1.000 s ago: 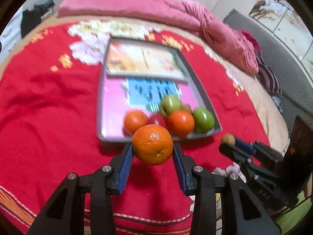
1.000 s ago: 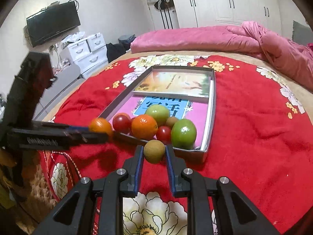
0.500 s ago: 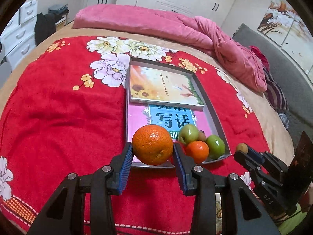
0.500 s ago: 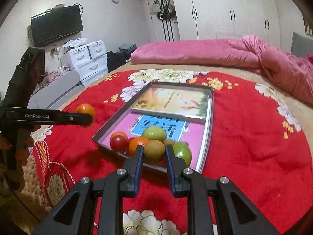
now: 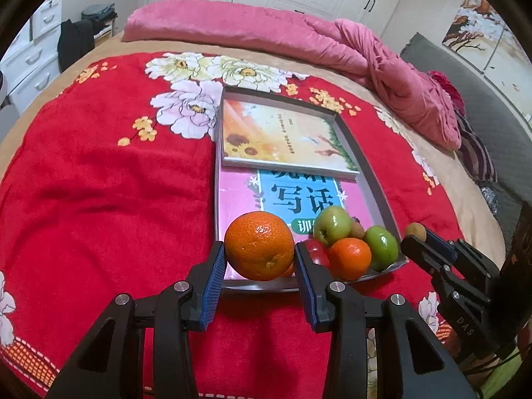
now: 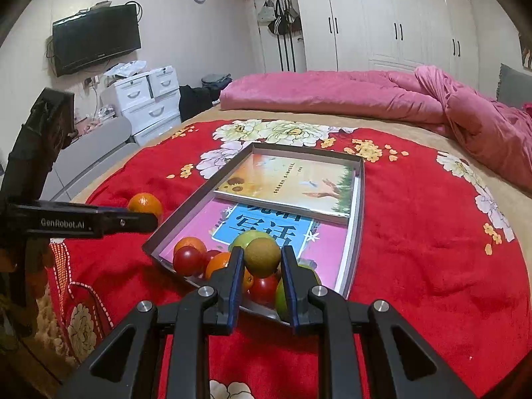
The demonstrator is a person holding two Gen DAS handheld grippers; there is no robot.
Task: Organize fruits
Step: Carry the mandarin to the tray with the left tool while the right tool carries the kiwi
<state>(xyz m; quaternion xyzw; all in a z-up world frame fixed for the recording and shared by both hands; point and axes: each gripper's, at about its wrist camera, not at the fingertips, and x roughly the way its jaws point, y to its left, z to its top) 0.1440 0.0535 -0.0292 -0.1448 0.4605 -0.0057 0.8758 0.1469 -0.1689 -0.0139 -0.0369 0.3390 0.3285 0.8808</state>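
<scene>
Both tongs have drawn back from the tray (image 5: 382, 179); left tongs (image 5: 261, 259) pinch the orange (image 5: 259, 246); right tongs (image 6: 261, 262) pinch the brown fruit (image 6: 262, 256); both fruits probably await sorting elsewhere.

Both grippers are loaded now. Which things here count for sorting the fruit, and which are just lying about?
Job:
- orange in left gripper
- brown fruit in right gripper
- fruit pile
- tray

Lying about:
- two books
- pink quilt
- television

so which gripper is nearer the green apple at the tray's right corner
Right. The right gripper, shut on a kiwi, hangs just over the green apple. The left gripper, holding an orange, is off toward the tray's other near corner.
</scene>
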